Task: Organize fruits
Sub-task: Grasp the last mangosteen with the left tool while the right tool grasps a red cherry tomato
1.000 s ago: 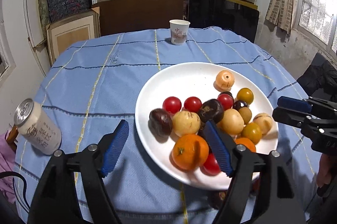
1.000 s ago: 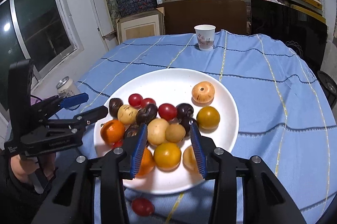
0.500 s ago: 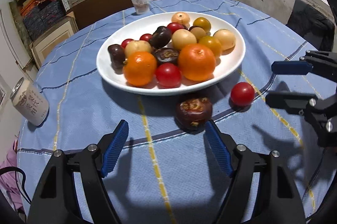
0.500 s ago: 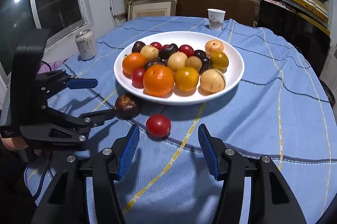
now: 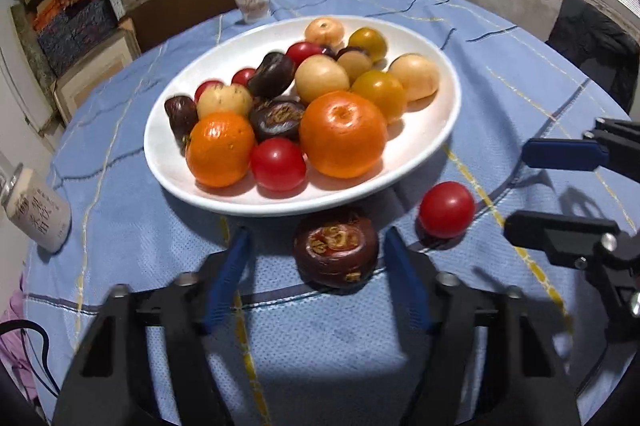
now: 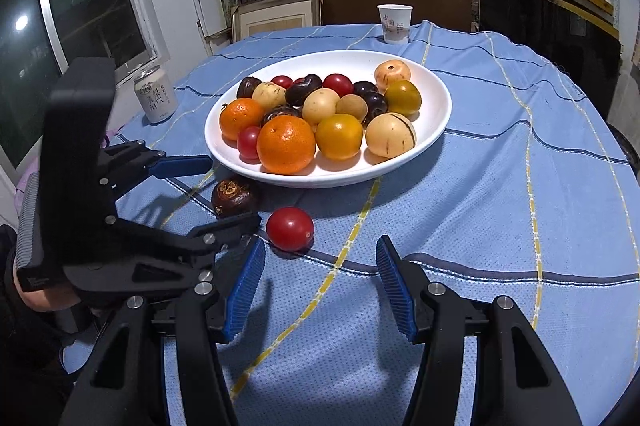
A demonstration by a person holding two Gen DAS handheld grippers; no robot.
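Straddling the dark mangosteen-like fruit (image 5: pixel 335 251), the left claw (image 5: pixel 316 278) sits spread wide, blue pads on either side, neither pad clearly touching it; fruit lies on the desk (image 6: pixel 500 194) just in front of the white plate (image 5: pixel 440 130). Right claw (image 6: pixel 318 286) also spread, holding nothing, low over the cloth with the loose red tomato (image 6: pixel 290 228) ahead and a bit left of its centreline. Rest of the fruit is piled on the plate: two oranges, tomatoes, yellow and dark ones

Risks, judged from here:
- dark fruit sits off-centre toward the right pad, so closing would likely shove it sideways before pinching; it is round and could roll under the plate rim
- tomato is smooth and soft: off-axis closing may squirt it away, hard squeeze may split it
- both claws work close together, left claw's near finger overlaps the right's left pad in the right wrist view, so a collision looks likely if both advance
- pile is crowded, a dropped fruit may knock others off
- can (image 6: pixel 155 94) and paper cup (image 6: pixel 395 23) stand well apart, low risk
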